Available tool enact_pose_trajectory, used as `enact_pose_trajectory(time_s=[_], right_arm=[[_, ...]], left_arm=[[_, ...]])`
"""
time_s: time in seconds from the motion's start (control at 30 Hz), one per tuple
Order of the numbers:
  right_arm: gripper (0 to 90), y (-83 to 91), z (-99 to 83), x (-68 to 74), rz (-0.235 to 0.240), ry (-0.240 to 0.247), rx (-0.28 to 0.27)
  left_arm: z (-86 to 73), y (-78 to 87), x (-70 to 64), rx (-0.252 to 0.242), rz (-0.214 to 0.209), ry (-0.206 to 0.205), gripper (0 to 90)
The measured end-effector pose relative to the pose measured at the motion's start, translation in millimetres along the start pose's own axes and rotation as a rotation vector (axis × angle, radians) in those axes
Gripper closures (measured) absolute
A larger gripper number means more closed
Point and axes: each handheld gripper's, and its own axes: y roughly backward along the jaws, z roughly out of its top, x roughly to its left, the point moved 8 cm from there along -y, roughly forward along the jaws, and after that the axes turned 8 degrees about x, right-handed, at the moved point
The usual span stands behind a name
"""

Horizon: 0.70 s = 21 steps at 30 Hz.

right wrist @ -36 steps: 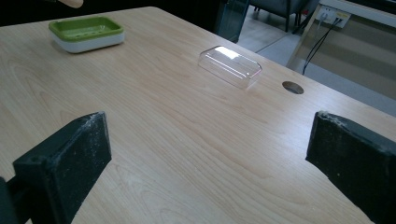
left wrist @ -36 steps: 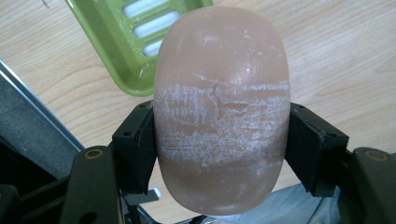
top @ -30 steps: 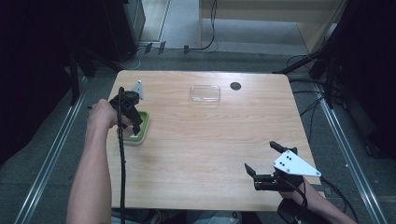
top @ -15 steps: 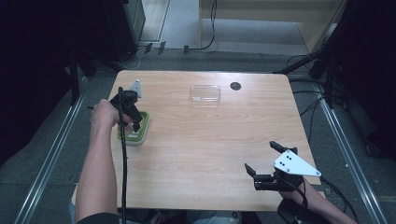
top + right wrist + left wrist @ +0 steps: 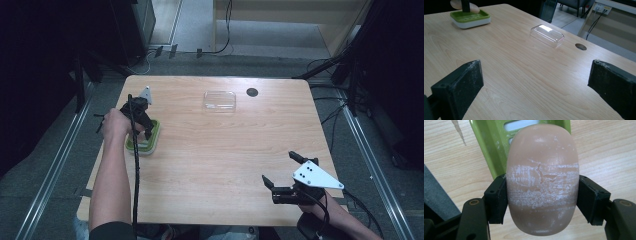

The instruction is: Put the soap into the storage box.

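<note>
**Soap clamped, lifting off dish**

Left gripper (image 5: 141, 116) is now sitting a touch farther back over the dish (image 5: 151, 141) than a second ago, so the lift looks underway. Jaws are clamped on the soap (image 5: 542, 178), one pad per long side, green dish just ahead and below. Soap is showing as a tan oval bar, white scuffing across its middle. Right gripper (image 5: 282, 175) is idling with jaws wide apart near the table's front edge; clear lid (image 5: 546, 35) is lying well ahead of it.
</note>
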Motion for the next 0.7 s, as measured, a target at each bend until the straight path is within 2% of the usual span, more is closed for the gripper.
enact_pose_trajectory(time_s=[0.47, 0.7], right_arm=[[0.0, 0.2, 0.0, -0.3, -0.001, -0.002, -0.002], [0.0, 0.5, 0.0, -0.6, -0.002, -0.003, -0.003]], left_arm=[[11.0, -15.1, 5.9, -0.05, 0.012, 0.061, 33.4], [13.1, -21.3, 7.2, -0.054, 0.026, 0.079, 33.4]])
